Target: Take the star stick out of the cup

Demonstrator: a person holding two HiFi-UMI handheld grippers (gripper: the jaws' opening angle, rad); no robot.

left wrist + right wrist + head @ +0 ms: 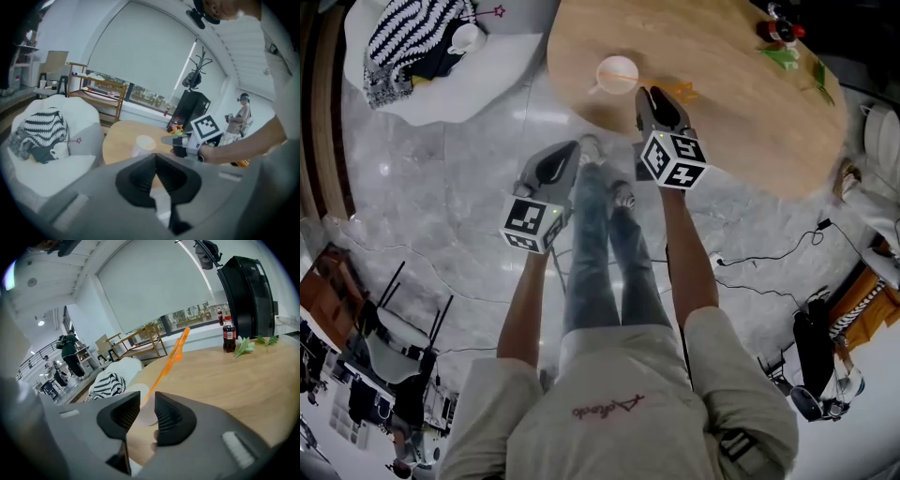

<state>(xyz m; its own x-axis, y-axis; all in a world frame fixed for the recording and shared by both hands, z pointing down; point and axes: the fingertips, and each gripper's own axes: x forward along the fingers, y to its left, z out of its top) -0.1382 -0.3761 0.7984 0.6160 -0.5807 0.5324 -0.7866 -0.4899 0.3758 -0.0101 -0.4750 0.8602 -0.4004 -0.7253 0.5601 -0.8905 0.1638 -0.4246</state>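
A white cup (617, 73) stands near the front edge of the round wooden table (750, 112); nothing shows inside it. My right gripper (650, 93) hovers just right of the cup, shut on a thin orange star stick (169, 361) that slants up and to the right from between its fingers. The right gripper (146, 401) has the cup (140, 411) partly hidden behind its jaws. My left gripper (567, 148) hangs over the marble floor, short of the table, shut and empty. In the left gripper view, that gripper (155, 159) faces the cup (142, 145) and the right gripper (171, 139).
A white beanbag (478, 80) at the far left carries a striped blanket (408, 33) and a mug (469, 37) with a pink star stick (78, 140). On the table's far side stand a cola bottle (228, 339) and green leaves (246, 347). Cables (769, 258) cross the floor.
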